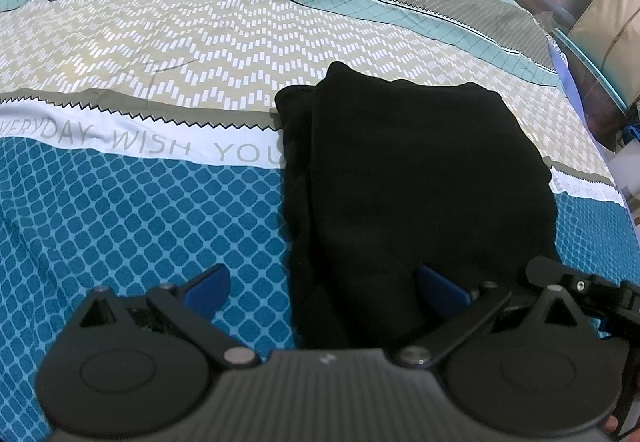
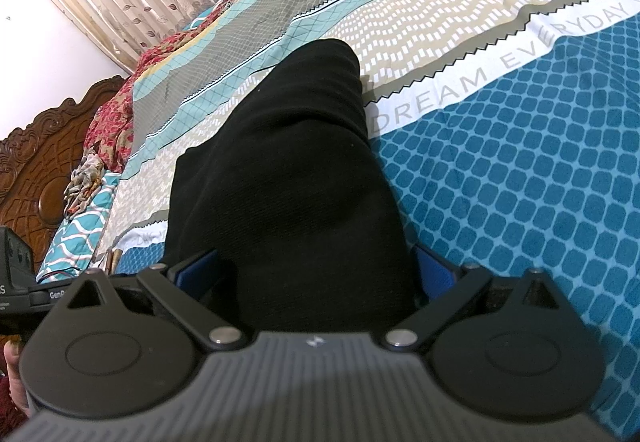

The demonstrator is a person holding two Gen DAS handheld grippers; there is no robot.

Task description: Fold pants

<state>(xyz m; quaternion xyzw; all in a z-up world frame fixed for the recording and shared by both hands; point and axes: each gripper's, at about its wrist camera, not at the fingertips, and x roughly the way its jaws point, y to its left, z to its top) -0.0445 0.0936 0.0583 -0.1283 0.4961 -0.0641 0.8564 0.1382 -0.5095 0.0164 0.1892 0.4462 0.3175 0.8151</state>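
Both jaws spread: my left gripper (image 1: 324,282) and right gripper (image 2: 316,262) straddle the near end of the black pants (image 1: 408,178), gripping nothing, I think (cloth hides the fingertips). Risk: closing shallow snags one layer, undoing the fold. Pants lie folded, lumpy, on the bedsheet (image 1: 120,226).

folded pants (image 1: 400,182) lie on bedsheet (image 1: 140,202).

Black pants (image 1: 420,178) lie on a bedsheet (image 1: 140,210) banded in blue lattice, beige zigzag, teal and grey.
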